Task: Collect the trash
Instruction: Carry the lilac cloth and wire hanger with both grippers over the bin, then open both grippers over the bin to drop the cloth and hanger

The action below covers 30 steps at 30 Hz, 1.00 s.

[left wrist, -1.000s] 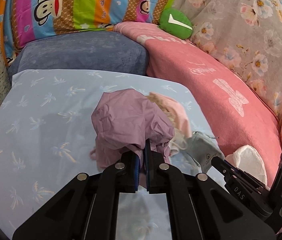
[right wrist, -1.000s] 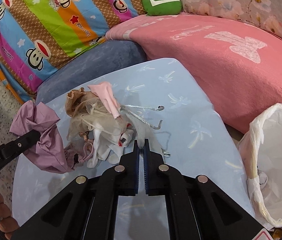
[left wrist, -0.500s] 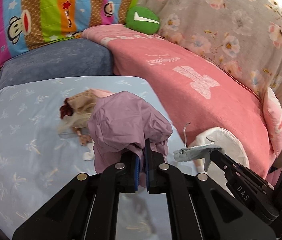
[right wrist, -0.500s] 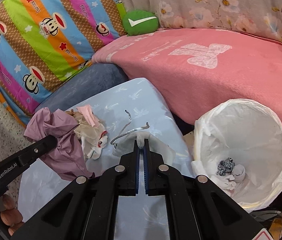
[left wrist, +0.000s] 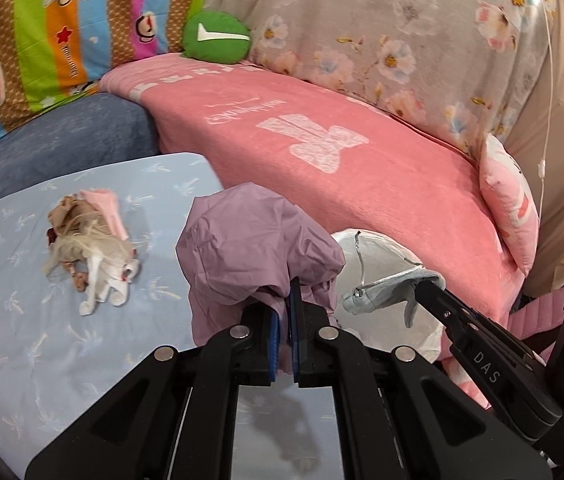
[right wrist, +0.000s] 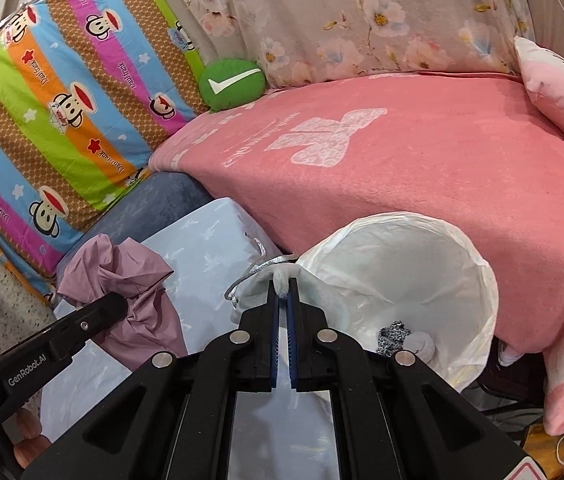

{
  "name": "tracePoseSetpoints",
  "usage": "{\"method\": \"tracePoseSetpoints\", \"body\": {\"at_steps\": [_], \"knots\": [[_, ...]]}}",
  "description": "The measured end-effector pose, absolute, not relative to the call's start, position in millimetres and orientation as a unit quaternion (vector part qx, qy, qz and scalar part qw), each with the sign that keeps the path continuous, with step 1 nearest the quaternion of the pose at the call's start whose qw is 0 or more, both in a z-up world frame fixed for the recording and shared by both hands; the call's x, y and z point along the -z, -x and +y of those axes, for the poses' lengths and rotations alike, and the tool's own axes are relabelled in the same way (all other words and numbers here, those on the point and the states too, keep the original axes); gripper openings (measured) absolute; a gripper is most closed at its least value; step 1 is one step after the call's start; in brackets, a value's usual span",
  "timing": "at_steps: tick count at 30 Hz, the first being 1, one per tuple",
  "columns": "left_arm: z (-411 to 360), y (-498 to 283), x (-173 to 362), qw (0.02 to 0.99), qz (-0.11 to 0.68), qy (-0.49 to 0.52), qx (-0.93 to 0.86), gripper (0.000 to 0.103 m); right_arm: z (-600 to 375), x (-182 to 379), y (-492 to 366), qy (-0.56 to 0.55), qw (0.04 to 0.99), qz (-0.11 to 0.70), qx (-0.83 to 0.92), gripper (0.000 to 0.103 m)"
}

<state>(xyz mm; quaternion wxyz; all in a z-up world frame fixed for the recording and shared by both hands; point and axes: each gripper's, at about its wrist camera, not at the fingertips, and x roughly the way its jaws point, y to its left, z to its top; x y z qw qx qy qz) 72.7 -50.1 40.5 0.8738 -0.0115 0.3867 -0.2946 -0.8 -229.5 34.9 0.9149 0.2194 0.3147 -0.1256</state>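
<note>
My left gripper [left wrist: 286, 304] is shut on a crumpled purple cloth [left wrist: 250, 248], held above the light blue table edge; the cloth also shows in the right wrist view [right wrist: 130, 288]. My right gripper [right wrist: 282, 286] is shut on a small grey pouch with a silver cord [right wrist: 260, 280], held at the near rim of the white-lined trash bin [right wrist: 441, 264]. From the left wrist view the pouch [left wrist: 389, 294] hangs over the bin [left wrist: 385, 248]. A pile of doll, pink and white scraps [left wrist: 90, 248] lies on the table.
The light blue table [left wrist: 22, 340] stands against a blue cushion [left wrist: 62, 140] and a pink-blanketed sofa [left wrist: 321, 152]. A green round pillow [left wrist: 216, 36] and striped monkey-print cushion [right wrist: 62, 112] lie behind. The bin holds a few scraps [right wrist: 401, 338].
Both grippers have swung right from the table toward the bin, carrying the purple cloth and the grey pouch. The scrap pile stays on the table.
</note>
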Motion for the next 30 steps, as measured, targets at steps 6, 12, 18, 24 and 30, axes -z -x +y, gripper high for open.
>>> {"method": "tracePoseSetpoints", "body": {"at_steps": [6, 12, 18, 24, 30], "knots": [[-80, -60, -44, 0.867, 0.387, -0.008, 0.315, 0.005, -256, -37, 17, -0.228, 0.912, 0.310, 0.145, 0.003], [-103, -57, -49, 0.858, 0.393, -0.020, 0.331, 0.005, -274, -42, 30, -0.234, 0.909, 0.305, 0.161, 0.003], [-126, -56, -52, 0.849, 0.396, -0.033, 0.347, 0.005, -291, -46, 32, -0.239, 0.904, 0.307, 0.177, 0.003], [-145, -57, -52, 0.840, 0.402, -0.044, 0.362, 0.005, -304, -47, 33, -0.241, 0.899, 0.312, 0.192, 0.003], [-156, -63, -48, 0.830, 0.414, -0.054, 0.370, 0.006, -312, -45, 27, -0.242, 0.893, 0.321, 0.201, 0.003]]}}
